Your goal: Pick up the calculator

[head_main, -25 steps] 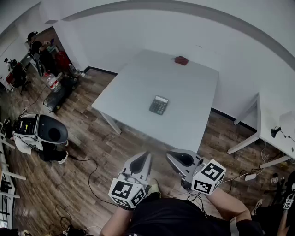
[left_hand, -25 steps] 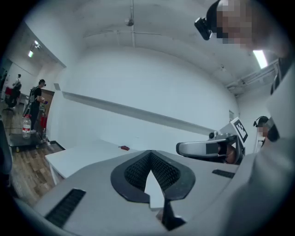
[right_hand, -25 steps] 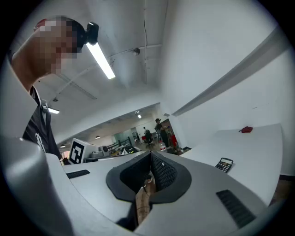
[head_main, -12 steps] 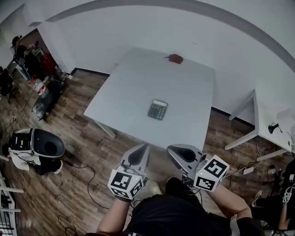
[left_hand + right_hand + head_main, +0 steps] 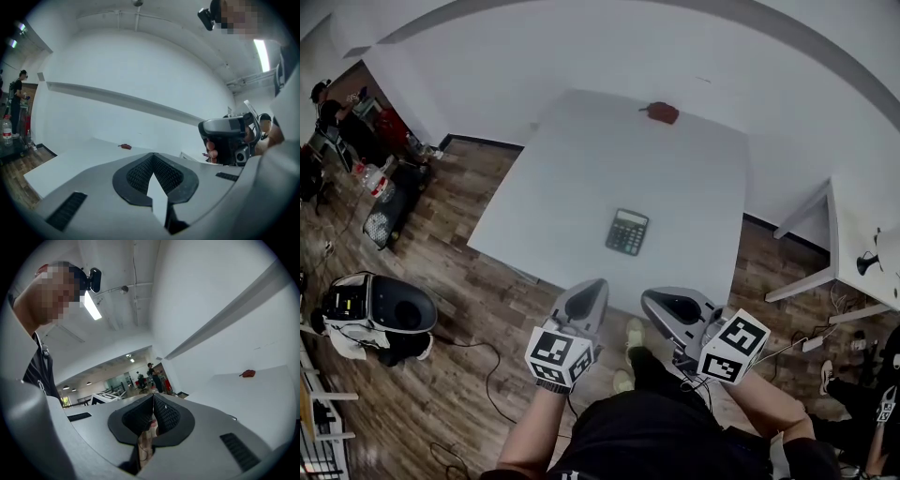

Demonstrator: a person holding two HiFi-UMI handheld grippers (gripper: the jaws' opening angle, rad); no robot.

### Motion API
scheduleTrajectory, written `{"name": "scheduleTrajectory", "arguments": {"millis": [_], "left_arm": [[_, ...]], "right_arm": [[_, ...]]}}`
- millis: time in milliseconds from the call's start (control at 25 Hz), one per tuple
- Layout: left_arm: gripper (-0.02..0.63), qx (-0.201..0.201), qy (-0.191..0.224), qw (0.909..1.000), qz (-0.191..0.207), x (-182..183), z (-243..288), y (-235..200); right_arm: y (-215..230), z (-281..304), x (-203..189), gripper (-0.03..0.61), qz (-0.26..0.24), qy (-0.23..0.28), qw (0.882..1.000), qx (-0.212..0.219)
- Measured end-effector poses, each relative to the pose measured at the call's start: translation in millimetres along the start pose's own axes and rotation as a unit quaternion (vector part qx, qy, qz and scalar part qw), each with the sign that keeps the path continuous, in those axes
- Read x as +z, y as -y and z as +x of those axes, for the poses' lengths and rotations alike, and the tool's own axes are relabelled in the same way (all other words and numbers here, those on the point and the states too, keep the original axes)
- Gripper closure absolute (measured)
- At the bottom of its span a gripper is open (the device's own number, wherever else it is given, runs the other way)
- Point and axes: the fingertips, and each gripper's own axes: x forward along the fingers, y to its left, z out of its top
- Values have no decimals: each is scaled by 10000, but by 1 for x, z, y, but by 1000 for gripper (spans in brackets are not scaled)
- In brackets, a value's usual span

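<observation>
A dark calculator (image 5: 627, 232) with a pale screen lies flat near the middle of the white table (image 5: 581, 159). Both grippers hover over the wooden floor, just short of the table's near edge and pointing toward it. My left gripper (image 5: 596, 285) is shut and holds nothing; in its own view the pads (image 5: 140, 172) meet at the tip of the left gripper (image 5: 152, 155). My right gripper (image 5: 651, 296) also looks shut and empty, its tip (image 5: 153, 397) closed. Neither gripper view shows the calculator.
A small red object (image 5: 664, 113) sits at the table's far edge, near the white wall. Another white desk (image 5: 862, 234) stands to the right. A black-and-white machine (image 5: 380, 309) and cables lie on the floor at left. People and clutter fill the far left corner.
The person has stepped toward the table. Both grippers have come closer to its near edge, staying shut. The calculator has not moved on the table.
</observation>
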Motion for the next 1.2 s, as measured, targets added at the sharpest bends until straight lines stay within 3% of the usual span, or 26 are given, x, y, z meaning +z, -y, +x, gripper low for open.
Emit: {"name": "scheduleTrajectory", "arguments": {"millis": [680, 1200], "left_arm": [[607, -167, -770, 9969, 20, -33, 152, -100], [607, -593, -1480, 9872, 45, -110, 222, -153]], "right_arm": [[155, 67, 15, 566, 599, -332, 9976, -26], [208, 89, -18, 566, 953, -534, 9935, -326]]}}
